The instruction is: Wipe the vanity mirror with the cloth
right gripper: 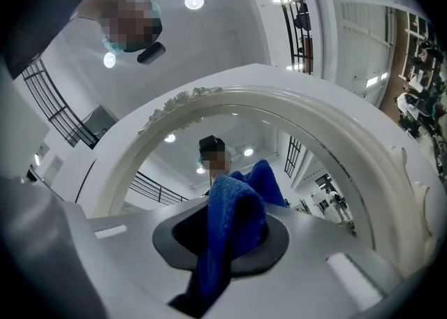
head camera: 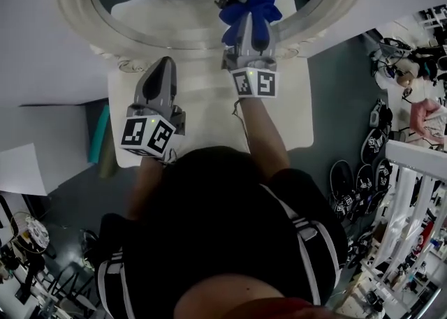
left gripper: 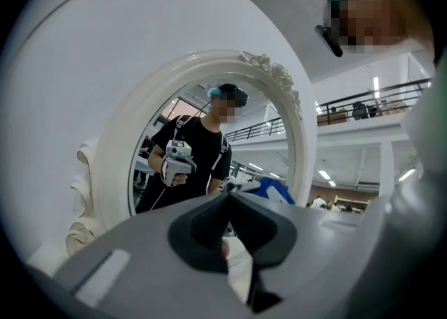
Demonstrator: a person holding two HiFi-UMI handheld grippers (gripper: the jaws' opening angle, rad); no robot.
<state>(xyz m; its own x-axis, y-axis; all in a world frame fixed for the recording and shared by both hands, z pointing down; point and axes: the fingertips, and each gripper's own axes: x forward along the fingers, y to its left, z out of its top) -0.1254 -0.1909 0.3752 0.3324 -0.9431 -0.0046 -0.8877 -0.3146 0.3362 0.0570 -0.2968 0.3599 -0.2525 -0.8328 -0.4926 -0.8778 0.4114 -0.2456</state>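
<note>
Right gripper view: right gripper clamps cloth between its 2 jaws.

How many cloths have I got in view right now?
1. The blue cloth is clamped in the right tool, at the vanity mirror's lower edge. The blue seen in the glass is its reflection. The left tool holds none.
</note>
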